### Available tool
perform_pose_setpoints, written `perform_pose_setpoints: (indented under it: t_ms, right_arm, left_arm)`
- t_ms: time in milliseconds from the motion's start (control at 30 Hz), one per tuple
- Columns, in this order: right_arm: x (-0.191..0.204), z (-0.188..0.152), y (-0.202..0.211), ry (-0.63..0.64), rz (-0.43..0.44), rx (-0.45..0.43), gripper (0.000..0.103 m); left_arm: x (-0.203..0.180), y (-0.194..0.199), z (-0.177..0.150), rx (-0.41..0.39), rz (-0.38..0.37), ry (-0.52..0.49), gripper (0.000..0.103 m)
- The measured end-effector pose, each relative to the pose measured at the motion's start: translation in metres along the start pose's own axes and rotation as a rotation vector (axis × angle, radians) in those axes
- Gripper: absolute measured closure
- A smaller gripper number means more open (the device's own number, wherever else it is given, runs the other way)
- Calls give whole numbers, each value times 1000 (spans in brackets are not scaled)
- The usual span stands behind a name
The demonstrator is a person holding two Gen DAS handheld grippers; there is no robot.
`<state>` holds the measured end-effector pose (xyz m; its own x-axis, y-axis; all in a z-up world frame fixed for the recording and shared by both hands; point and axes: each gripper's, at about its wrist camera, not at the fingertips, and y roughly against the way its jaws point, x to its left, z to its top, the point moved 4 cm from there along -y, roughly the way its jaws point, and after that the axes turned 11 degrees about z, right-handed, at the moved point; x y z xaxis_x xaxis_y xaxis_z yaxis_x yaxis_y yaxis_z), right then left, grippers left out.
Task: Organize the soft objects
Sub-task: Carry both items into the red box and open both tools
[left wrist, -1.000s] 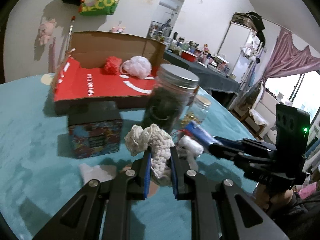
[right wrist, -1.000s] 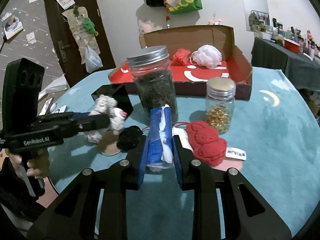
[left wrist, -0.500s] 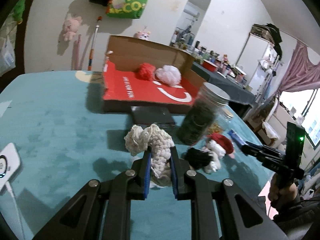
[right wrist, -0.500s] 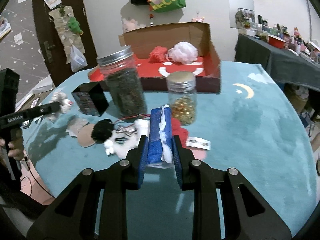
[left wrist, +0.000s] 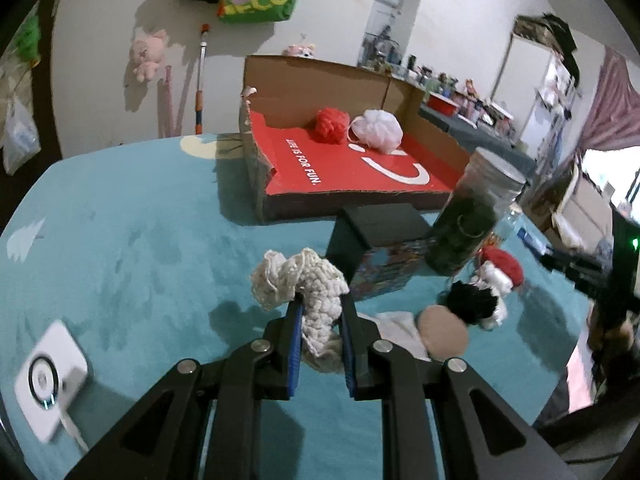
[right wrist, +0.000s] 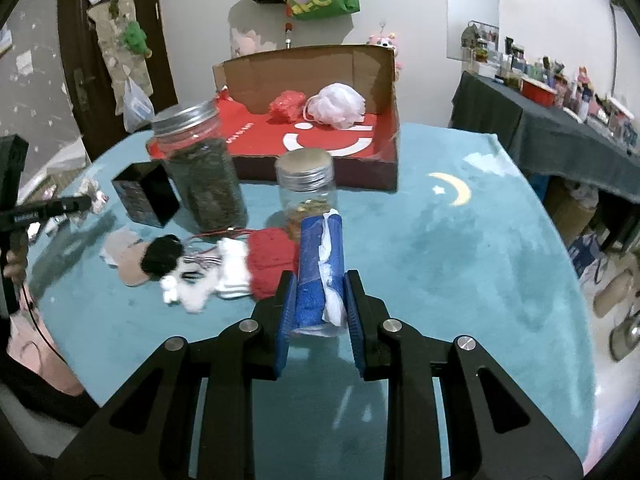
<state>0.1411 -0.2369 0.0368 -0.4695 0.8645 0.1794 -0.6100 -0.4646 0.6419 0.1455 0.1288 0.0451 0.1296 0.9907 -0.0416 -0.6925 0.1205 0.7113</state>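
I judge this the carrying step: my left gripper [left wrist: 320,320] is clamped on a cream crocheted yarn piece [left wrist: 308,280], my right gripper [right wrist: 320,300] on a rolled blue-and-white cloth [right wrist: 320,264], both lifted over the teal worktop [left wrist: 140,240]. Next, each must travel forward to the open cardboard box with the red liner [right wrist: 320,140] ahead, where a red pompom [right wrist: 286,106] and a white mesh puff [right wrist: 338,106] already lie. The tall dark-filled glass jar [right wrist: 204,176], small silver-lidded jar [right wrist: 306,184] and black cube box [left wrist: 380,248] stand between; I'd lift over them.

Cream crocheted piece [left wrist: 316,300] and blue-white rolled cloth [right wrist: 320,276] each clamped upright in a hand-held gripper.
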Motion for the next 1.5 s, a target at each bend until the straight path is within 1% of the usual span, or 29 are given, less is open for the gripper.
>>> perform_pose_setpoints:
  t_ms: [67, 167, 333, 433, 567, 700, 933, 1033, 1133, 1200, 1267, 1367, 1467, 1500]
  right_arm:
    - [-8, 3, -3, 31, -23, 20, 80]
    - [-19, 7, -6, 56, -31, 41, 80]
    - [-35, 16, -15, 142, -58, 80, 80]
    - [-42, 23, -20, 176, -45, 94, 80]
    - [-47, 35, -28, 220, -35, 104, 80]
    - [-46, 49, -35, 274, -7, 112, 80]
    - [-42, 75, -47, 330, 64, 110, 80]
    - [-40, 91, -51, 327, 115, 95, 80]
    - [-37, 107, -56, 310, 159, 80, 80]
    - [-37, 119, -63, 284, 178, 74, 80]
    - [-39, 130, -73, 248, 177, 76, 80]
    - [-47, 147, -92, 180, 165, 100, 80]
    - [-54, 162, -113, 158, 101, 136, 80]
    - [-57, 167, -122, 140, 79, 157, 80]
  left_arm:
    - [3, -9, 3, 8, 5, -36, 85]
    - [8, -21, 6, 24, 13, -71, 85]
    - [11, -32, 15, 15, -29, -143, 85]
    - [9, -34, 22, 6, -66, -184, 85]
    - [4, -38, 34, 0, -80, -238, 85]
    - [-1, -41, 47, -8, -89, -301, 85]
    - [-6, -37, 79, -38, -135, -344, 85]
    - [-12, -37, 97, -57, -163, -339, 85]
    - [-20, -46, 116, -49, -185, -299, 85]
    - [-24, -55, 129, -29, -174, -265, 85]
    - [-29, -67, 140, 10, -155, -227, 85]
    - [-35, -90, 156, 77, -84, -184, 85]
    - [-39, -111, 165, 114, -14, -180, 85]
    - [-39, -117, 168, 125, -2, -174, 85]
